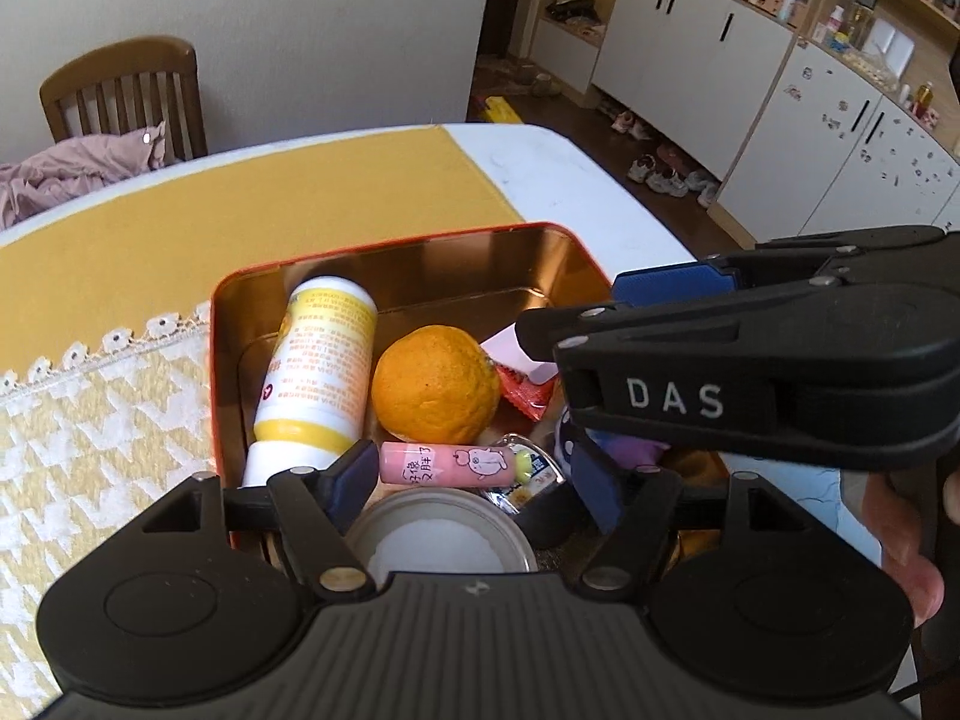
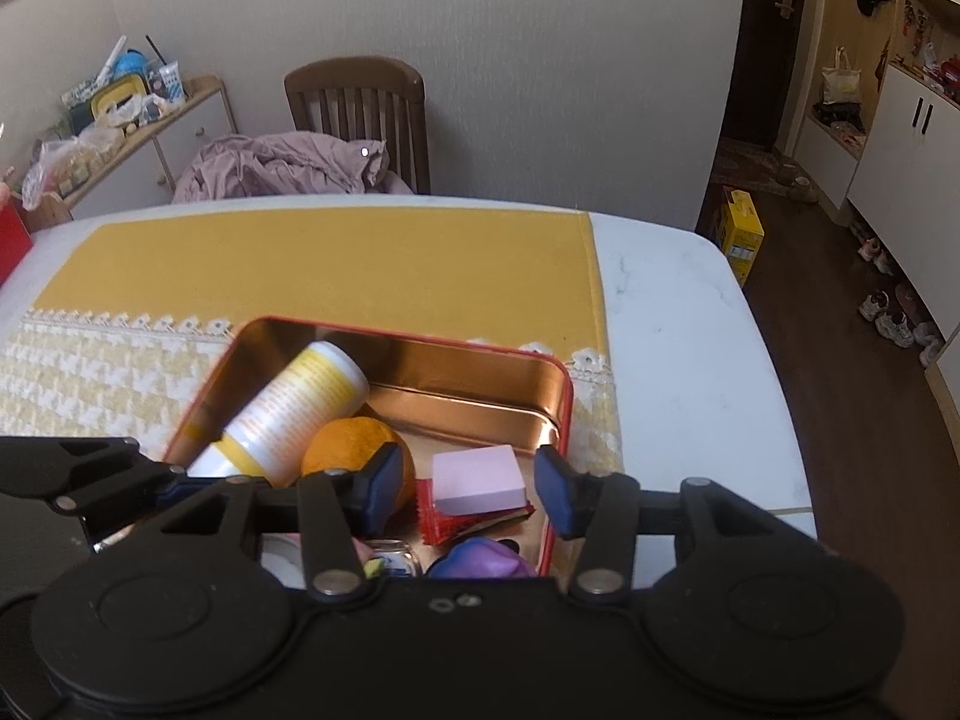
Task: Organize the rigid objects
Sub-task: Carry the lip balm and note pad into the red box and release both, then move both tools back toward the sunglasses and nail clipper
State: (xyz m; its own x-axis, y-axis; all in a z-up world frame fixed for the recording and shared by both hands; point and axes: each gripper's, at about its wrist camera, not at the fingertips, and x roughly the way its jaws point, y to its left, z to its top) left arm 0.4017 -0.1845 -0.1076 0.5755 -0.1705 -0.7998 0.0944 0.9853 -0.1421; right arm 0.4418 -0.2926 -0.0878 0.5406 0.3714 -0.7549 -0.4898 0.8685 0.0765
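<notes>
Hovering over the near end of the tin [image 1: 540, 252], the left gripper [image 1: 474, 480] has its jaws spread apart and nothing is pressed between the blue pads [image 1: 348, 480]. No earlier view is given, so only this released state can be told. Under it, inside the tin, lies a pink tube [image 1: 447, 463], and nearer to the camera a round white lid [image 1: 438, 540]. The right gripper [image 2: 471, 483] also hangs above the tin, at its right side; its jaws stand apart too and they grasp nothing. Between its pads, lower in the tin, a pink block [image 2: 477, 477] rests on a red packet [image 2: 450, 525], and a purple thing [image 2: 480, 564] lies at the near edge.

In the middle of the tin sits an orange [image 1: 435, 387]. Left of the orange, a white and yellow bottle [image 1: 318, 360] leans against the tin's left wall, its cap toward the near side. The far right part of the tin floor is bare copper metal.

The tin stands on a yellow cloth [image 2: 336, 252] with a white lace edge, which covers a white table [image 2: 678, 324]. Behind the table is a wooden chair [image 2: 360, 102].
</notes>
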